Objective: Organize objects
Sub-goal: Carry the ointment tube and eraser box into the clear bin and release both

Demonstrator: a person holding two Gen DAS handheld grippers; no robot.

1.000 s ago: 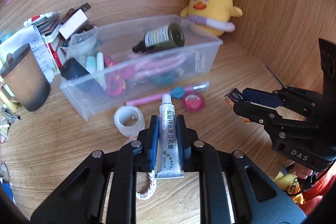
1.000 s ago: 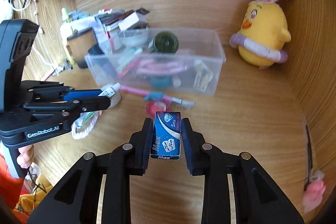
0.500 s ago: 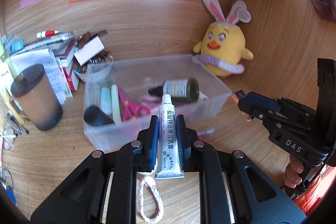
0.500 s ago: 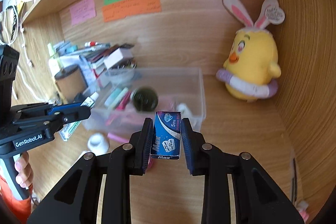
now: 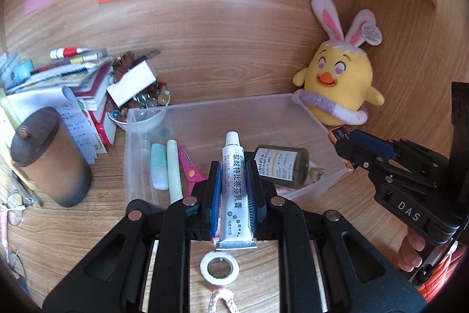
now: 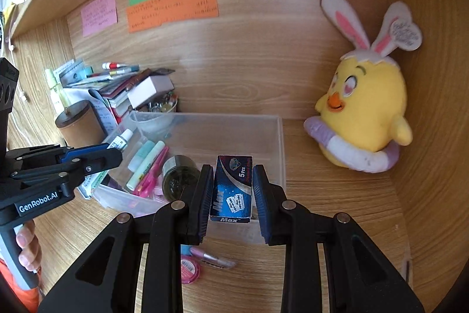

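Note:
My left gripper [image 5: 233,166] is shut on a white ointment tube [image 5: 234,184] and holds it over the near edge of the clear plastic bin [image 5: 137,137]. My right gripper [image 6: 233,169] stands over the bin's right end [image 6: 278,137] with its jaws spread; the blue razor-blade box [image 6: 231,189] sits between them with gaps on both sides. The bin holds a dark glass bottle [image 5: 281,166], markers [image 5: 173,166] and pink scissors [image 5: 187,163].
A yellow chick plush [image 6: 366,116] sits in the back right corner. A brown lidded cup [image 5: 49,157], stacked books and a bowl of beads [image 5: 140,104] stand left of the bin. A tape roll [image 5: 219,267], a pink round case [image 6: 189,272] and a pen [image 6: 211,257] lie in front.
Both grippers have moved forward and up over the bin. The right jaws, shut on the blue box before, have spread apart from it.

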